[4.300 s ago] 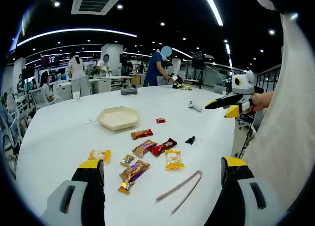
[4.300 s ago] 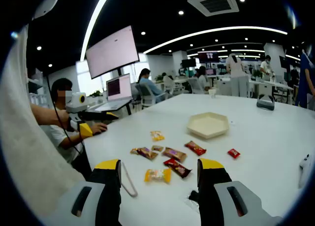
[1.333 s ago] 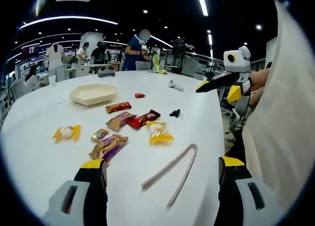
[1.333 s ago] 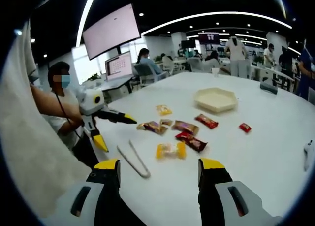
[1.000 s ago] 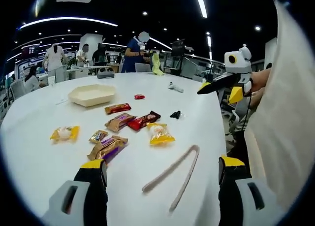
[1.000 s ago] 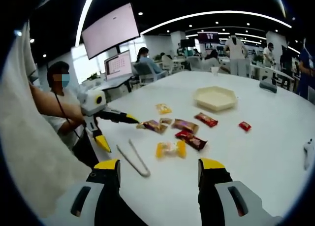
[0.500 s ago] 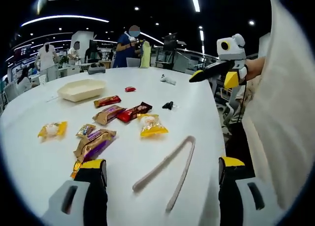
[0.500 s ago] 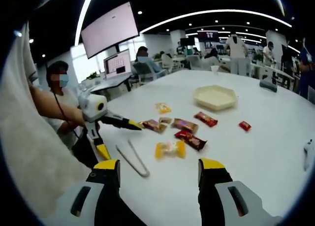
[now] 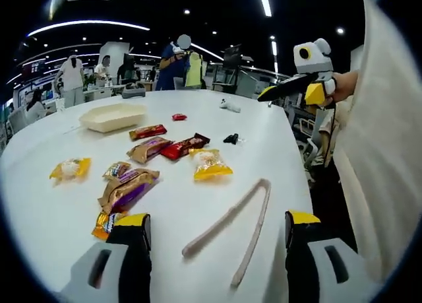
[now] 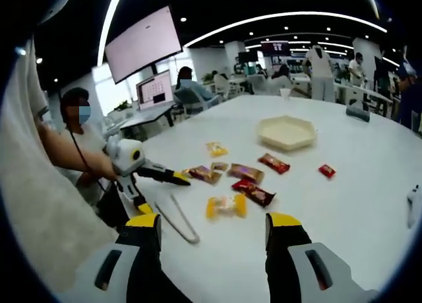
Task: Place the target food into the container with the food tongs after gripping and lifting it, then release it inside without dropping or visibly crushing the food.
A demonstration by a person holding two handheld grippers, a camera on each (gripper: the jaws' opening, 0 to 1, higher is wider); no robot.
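Left tool [image 9: 210, 229] hangs low over the white counter [image 9: 39, 158], jaws wide apart w/ nothing between them, and the pink food tongs [image 9: 234, 227] lie flat on the counter right between those jaws, closed end far, open tips near. Right tool [image 10: 211, 227] is spread open too, nothing held. In the left gripper view the right tool shows up top right, off the counter edge, jaws apart. In the right gripper view the left tool [image 10: 161, 191] sits just beside the tongs [image 10: 178, 220], one yellow-tipped jaw above them, the other near the counter edge. Snacks scattered mid-counter: yellow snack pack [image 9: 210, 165] just beyond the tongs' closed end, also seen in the right gripper view [image 10: 225, 205]; red-brown bar [image 9: 184, 146], tan bar [image 9: 149, 148], purple-gold wrapper [image 9: 126, 187], small yellow pack [image 9: 69, 169] off to one side, tiny red candy [image 9: 179, 117] farther back. Cream hexagonal container [image 9: 113, 116] sits at the far side, well apart from the tongs; right gripper view has it [image 10: 285, 132] past the snacks too. A small black item [image 9: 231, 138] lies near the bars; can't tell what it is. People stand at desks in the background.
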